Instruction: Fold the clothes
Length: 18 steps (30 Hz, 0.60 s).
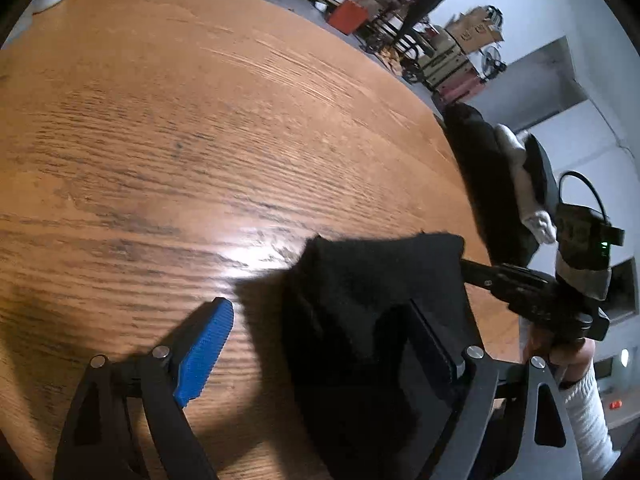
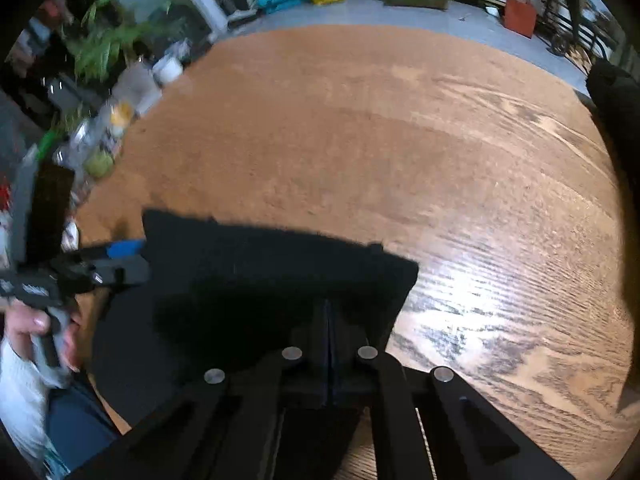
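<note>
Here the right gripper [image 2: 328, 320] has its fingers clenched on a black fabric garment [image 2: 280, 272] over the wooden counter [image 2: 360, 140]. Beside the garment, the left gripper [image 1: 320, 344] gapes, released; it probably needs to seize the free edge next.

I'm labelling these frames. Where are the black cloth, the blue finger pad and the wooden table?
Black cloth [image 2: 280, 272], right wrist view, its flat middle.
Blue finger pad [image 1: 206, 354], left wrist view, ribbed face.
Wooden table [image 1: 200, 120], left wrist view, bare top.

Two grippers showing: left gripper [image 1: 320, 360], right gripper [image 2: 329, 344]. One black cloth [image 2: 280, 272] lying near on one wooden table [image 1: 200, 120]. One dark pile [image 1: 500, 184] sitting at far right table edge. One green plant [image 2: 104, 44] standing far left.
</note>
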Available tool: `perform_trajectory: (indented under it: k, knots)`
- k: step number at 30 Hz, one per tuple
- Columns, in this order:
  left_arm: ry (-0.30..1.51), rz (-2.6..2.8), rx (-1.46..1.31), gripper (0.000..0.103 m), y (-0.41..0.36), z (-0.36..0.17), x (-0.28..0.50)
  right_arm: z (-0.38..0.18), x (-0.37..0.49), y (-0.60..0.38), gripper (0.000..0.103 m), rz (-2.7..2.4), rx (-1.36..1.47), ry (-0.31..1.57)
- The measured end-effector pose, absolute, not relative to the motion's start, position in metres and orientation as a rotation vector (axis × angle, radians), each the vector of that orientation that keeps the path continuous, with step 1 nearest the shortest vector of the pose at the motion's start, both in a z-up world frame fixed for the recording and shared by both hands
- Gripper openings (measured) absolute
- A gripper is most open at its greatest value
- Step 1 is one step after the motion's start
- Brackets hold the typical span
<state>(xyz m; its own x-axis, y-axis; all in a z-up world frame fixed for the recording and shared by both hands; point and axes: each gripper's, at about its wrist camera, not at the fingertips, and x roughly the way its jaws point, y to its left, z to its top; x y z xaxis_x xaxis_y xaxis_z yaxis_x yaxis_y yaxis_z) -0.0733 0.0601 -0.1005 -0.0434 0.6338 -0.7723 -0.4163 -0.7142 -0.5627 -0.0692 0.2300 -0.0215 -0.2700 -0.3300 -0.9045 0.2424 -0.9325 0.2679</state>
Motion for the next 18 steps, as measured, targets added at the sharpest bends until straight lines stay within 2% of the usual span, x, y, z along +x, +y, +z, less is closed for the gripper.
perform_trajectory:
  k: [5, 6, 8, 9, 13, 18]
  knots:
    - [-0.282, 1.946, -1.529, 0.087, 0.037, -0.097, -0.088, -0.023, -0.077, 0.242, 0.007, -2.263, 1.694, -0.218]
    - [-0.32, 1.961, -1.54, 0.087, 0.03, -0.097, -0.092, -0.013, -0.076, 0.242, 0.01, -2.29, 1.678, -0.207]
    - [-0.403, 1.98, -1.567, 0.087, 0.017, -0.1, -0.099, -0.002, -0.07, 0.235, 0.024, -2.305, 1.667, -0.165]
    - [-0.437, 1.991, -1.581, 0.087, 0.009, -0.1, -0.099, 0.003, -0.066, 0.232, 0.026, -2.312, 1.662, -0.143]
    - [-0.554, 1.984, -1.597, 0.087, -0.009, -0.095, -0.098, 0.019, -0.055, 0.219, 0.026, -2.331, 1.662, -0.06]
    - [-0.661, 1.893, -1.573, 0.087, -0.023, -0.089, -0.092, 0.003, -0.063, 0.212, 0.029, -2.295, 1.757, -0.042]
